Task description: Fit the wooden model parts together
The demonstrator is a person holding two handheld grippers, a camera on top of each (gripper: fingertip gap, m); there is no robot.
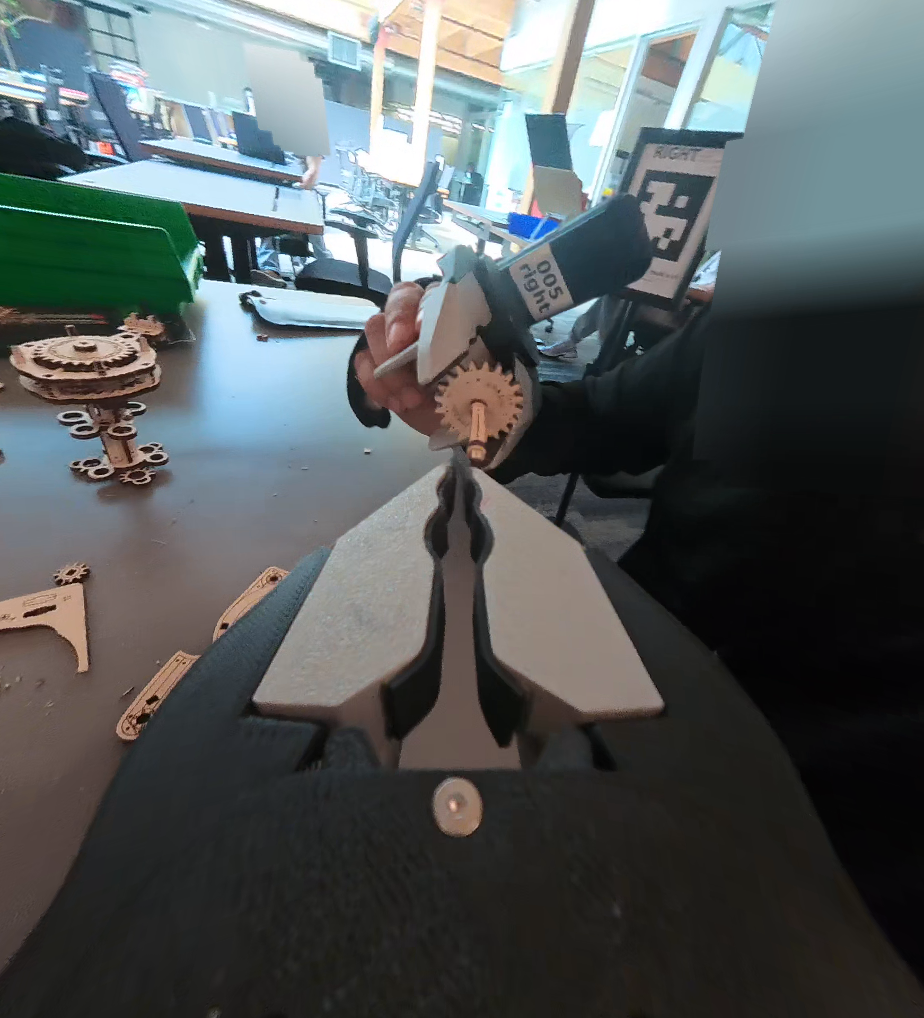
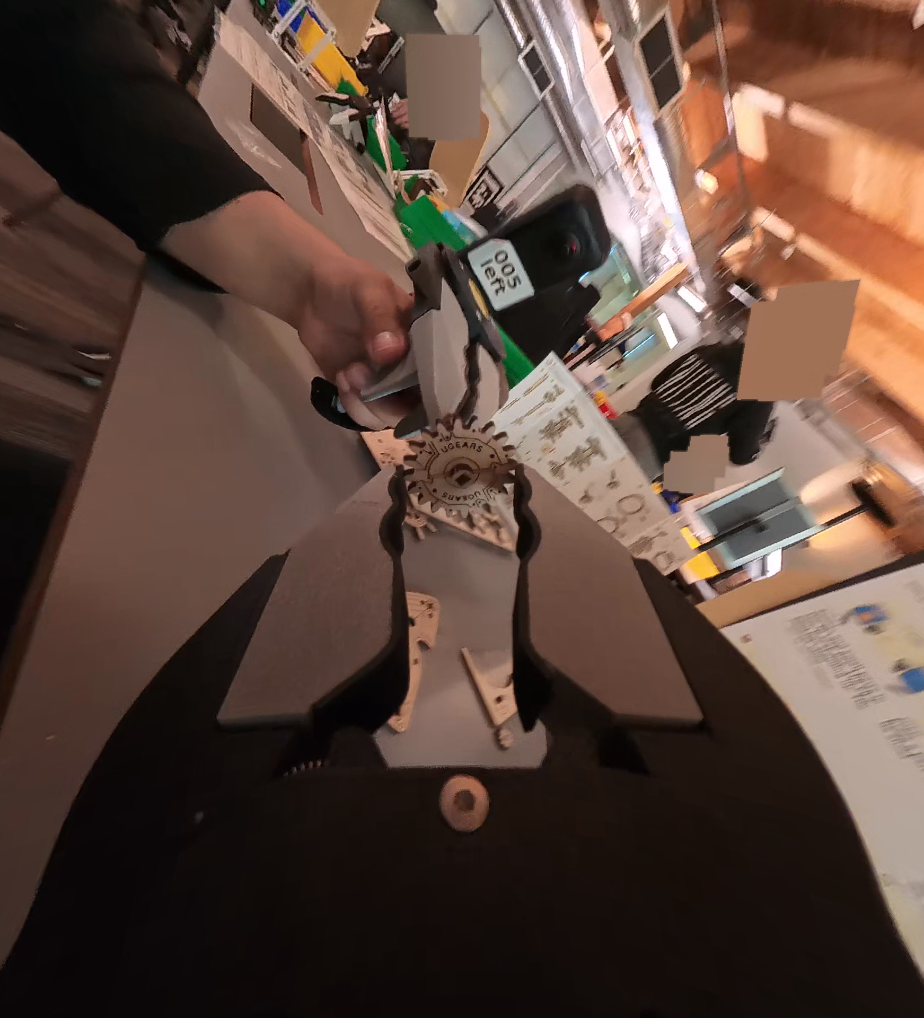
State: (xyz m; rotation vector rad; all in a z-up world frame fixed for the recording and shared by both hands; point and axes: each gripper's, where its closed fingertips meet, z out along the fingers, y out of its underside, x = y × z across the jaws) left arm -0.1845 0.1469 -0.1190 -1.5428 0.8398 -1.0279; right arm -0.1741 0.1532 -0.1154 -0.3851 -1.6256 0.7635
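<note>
up close, two handheld grippers meet in mid-air above a dark brown table point(image 1: 261, 496), tips almost touching

the right gripper point(image 2: 458, 485) has its grey fingers point(image 2: 338, 595) part-way open and clamped across a round wooden gear point(image 2: 459, 468), the toothed disc caught by its rim between the two tips. from the left wrist view the same gear point(image 1: 479, 406) faces the camera with a short pale wooden axle point(image 1: 476, 435) poking out of its centre, and a person's hand point(image 1: 393, 358) wraps the right gripper's handle, the sleeve behind it black

the left gripper point(image 1: 458, 478) has its fingers point(image 1: 382, 578) drawn nearly together, only a thin wavy slit between the black pads. its tips sit just below the end of the axle; whether they pinch the axle or anything else cannot be told from either view. in the right wrist view the left gripper point(image 2: 457, 402) comes down from above onto the top edge of the gear, held by a bare hand point(image 2: 355, 325) below a black short sleeve

farther off on the table, to the left, stands a partly built wooden model point(image 1: 90, 380): a flat drum of gears on a short column with looped feet. nearer lie loose flat parts, a curved plywood offcut point(image 1: 35, 617), a tiny gear point(image 1: 70, 574) and slim drilled pieces point(image 1: 156, 694) just beside the left gripper's body. a green box point(image 1: 63, 242) sits at the table's back edge. a pale sheet of laser-cut parts point(image 2: 586, 468) lies beyond the gear in the right wrist view
</note>
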